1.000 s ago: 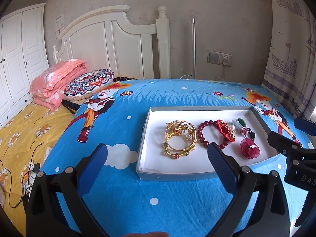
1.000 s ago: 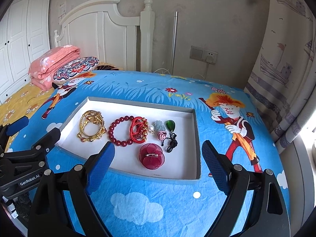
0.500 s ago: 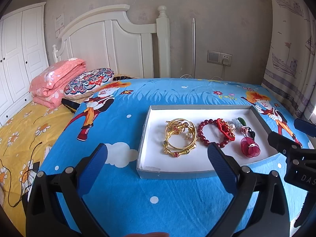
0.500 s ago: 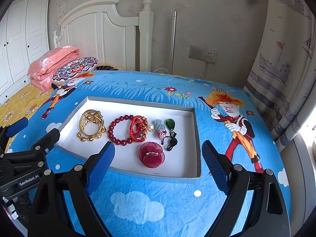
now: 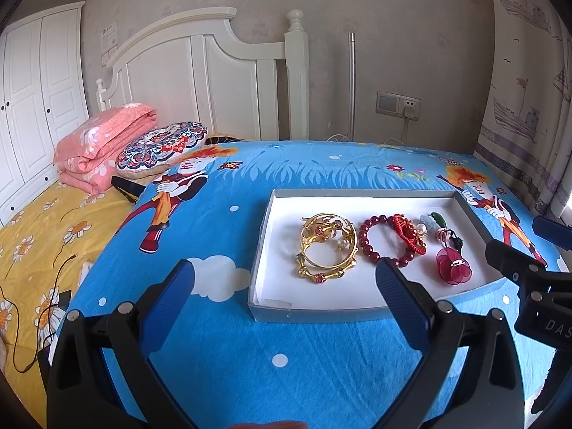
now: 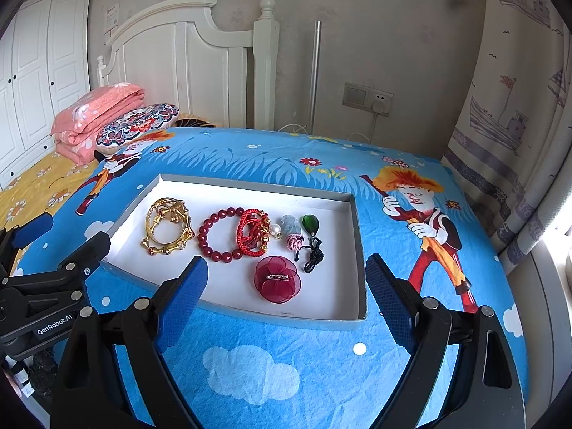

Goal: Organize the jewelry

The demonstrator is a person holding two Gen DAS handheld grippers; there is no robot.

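- The bed (image 6: 250,375) is used as the work surface;
- the tray (image 6: 352,250) is set on it at 12 o'clock, corralling the jewelry (image 6: 221,234);
- the left hand-held gripper (image 5: 286,279) and right hand-held gripper (image 6: 286,279) are held apart, empty, near the tray for reaching in.

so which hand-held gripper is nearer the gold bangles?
Left. The left hand-held gripper sits just short of the tray's near-left corner, close to the gold bangles. The right hand-held gripper is further along, in front of the red flower clip.
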